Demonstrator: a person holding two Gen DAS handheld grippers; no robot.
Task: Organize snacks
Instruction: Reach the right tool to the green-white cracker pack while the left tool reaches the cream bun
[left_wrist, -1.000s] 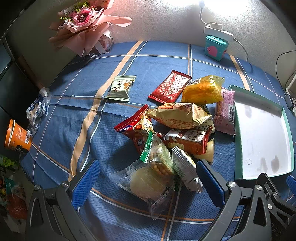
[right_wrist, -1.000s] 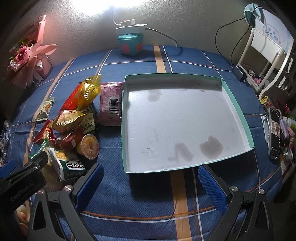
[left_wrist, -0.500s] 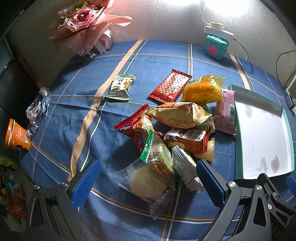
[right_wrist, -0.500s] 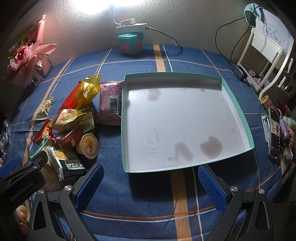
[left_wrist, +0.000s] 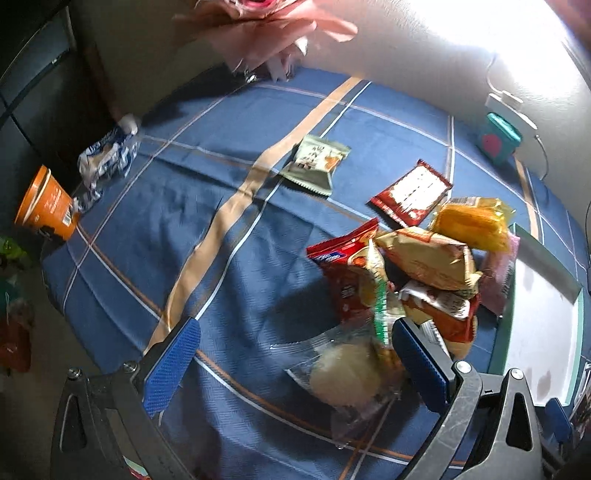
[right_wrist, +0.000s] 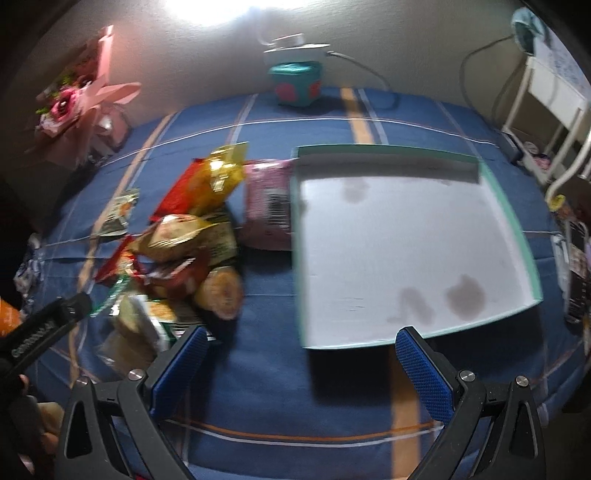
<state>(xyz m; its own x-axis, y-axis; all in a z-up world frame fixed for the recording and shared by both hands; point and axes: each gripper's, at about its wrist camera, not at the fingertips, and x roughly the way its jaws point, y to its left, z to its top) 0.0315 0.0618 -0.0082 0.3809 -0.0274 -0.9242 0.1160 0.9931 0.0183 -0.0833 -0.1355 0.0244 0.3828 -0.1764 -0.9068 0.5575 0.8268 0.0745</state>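
A pile of snack packets (left_wrist: 410, 266) lies on the blue checked tablecloth, also in the right wrist view (right_wrist: 184, 243). A clear packet with a pale round cake (left_wrist: 343, 373) lies nearest, between my left gripper's (left_wrist: 295, 365) open fingers. A green packet (left_wrist: 316, 168) and a red packet (left_wrist: 412, 194) lie apart, farther back. The teal-rimmed white tray (right_wrist: 406, 251) is empty, right of the pile. My right gripper (right_wrist: 299, 369) is open and empty, above the cloth in front of the tray's near-left corner.
A pink flower bouquet (right_wrist: 81, 99) and a teal box (right_wrist: 295, 83) stand by the back wall. An orange cup (left_wrist: 46, 205) and a crumpled wrapper (left_wrist: 107, 158) sit at the table's left edge. A white rack (right_wrist: 546, 110) stands beyond the right edge.
Both grippers have swung left; both views are blurred. The left gripper now sits left of the pile with the clear cake packet between its fingers. The packets have not moved.
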